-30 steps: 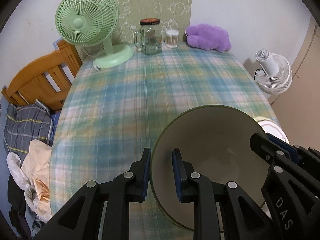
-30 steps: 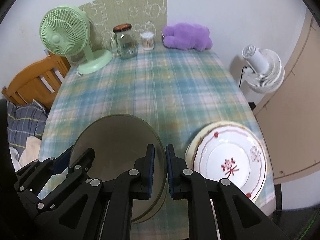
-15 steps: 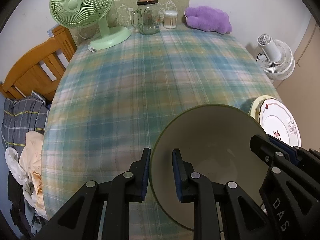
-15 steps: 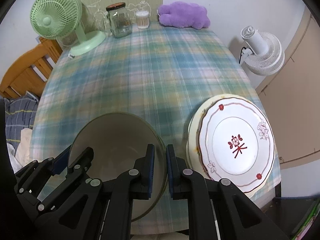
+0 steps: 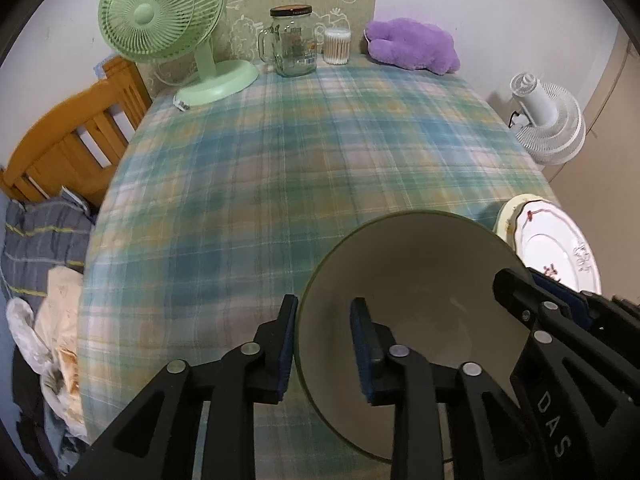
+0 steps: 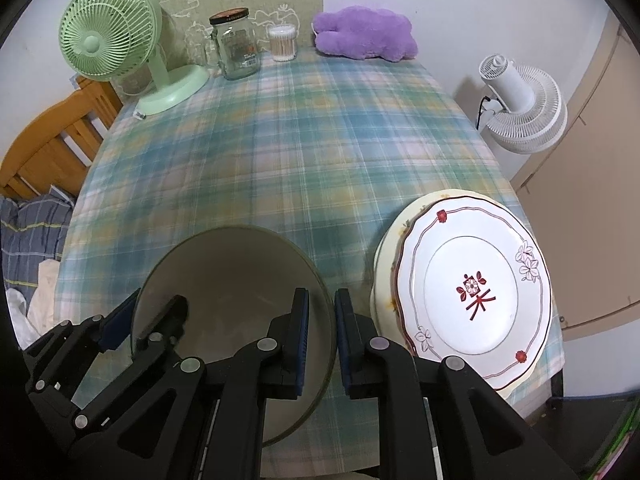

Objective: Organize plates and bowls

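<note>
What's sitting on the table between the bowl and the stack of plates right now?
Nothing: in the right wrist view only bare plaid tablecloth separates the bowl from the stack of plates. The right gripper clamps the bowl's rim on that side.

A table under a blue, green and yellow plaid tablecloth (image 5: 280, 168). Along its far edge stand a mint-green desk fan (image 5: 164, 12), a lidded glass mug jar (image 5: 292, 42), a tub of cotton swabs (image 5: 337, 46) and a purple plush toy (image 5: 412, 48). A wooden chair (image 5: 72, 144) sits left; a white floor fan (image 6: 520, 108) stands right.
</note>
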The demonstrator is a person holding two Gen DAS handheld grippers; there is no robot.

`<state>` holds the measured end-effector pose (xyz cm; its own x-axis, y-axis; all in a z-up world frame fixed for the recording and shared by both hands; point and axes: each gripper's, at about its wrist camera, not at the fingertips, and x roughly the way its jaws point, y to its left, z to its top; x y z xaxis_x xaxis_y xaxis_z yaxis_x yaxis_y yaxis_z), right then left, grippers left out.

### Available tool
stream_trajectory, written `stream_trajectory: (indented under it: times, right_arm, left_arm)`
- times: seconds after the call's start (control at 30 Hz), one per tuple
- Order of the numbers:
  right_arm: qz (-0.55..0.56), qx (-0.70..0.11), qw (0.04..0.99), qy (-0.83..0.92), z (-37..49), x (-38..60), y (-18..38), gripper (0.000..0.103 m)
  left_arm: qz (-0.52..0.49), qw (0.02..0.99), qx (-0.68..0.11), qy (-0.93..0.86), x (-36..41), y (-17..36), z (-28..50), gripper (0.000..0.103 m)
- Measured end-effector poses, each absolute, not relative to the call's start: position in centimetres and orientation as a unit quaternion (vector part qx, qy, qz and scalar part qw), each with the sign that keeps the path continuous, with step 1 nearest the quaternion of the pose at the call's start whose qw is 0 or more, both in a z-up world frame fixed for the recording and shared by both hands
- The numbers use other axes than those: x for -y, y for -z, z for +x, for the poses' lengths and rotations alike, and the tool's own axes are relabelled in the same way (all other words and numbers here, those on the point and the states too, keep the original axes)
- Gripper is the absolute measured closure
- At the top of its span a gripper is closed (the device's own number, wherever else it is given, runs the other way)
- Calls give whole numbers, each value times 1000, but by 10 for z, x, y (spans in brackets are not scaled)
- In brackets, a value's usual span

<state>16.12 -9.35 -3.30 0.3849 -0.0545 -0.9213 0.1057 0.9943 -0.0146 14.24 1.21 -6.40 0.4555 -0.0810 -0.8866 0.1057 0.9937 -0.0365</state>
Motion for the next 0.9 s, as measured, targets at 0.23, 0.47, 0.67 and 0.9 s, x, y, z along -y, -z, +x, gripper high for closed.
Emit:
stream_trajectory:
  times: [0.23, 0.47, 0.67, 0.9]
  right_arm:
    - [43, -551, 833, 27, 159, 101, 28, 85]
    - [48, -548, 835, 24, 155, 106, 26, 45]
    - [62, -561, 825, 18, 159, 111, 40, 45]
    - [87, -582, 809, -3, 165, 114, 64, 45]
  left_arm:
    - [-5, 849, -523, 68, -17, 59, 140, 50]
    - [-11, 845, -529, 79, -19, 61, 139, 38]
    - [-9, 837, -539, 90, -14, 70, 138, 34]
    - [-6, 830, -551, 84, -12, 82, 140, 32]
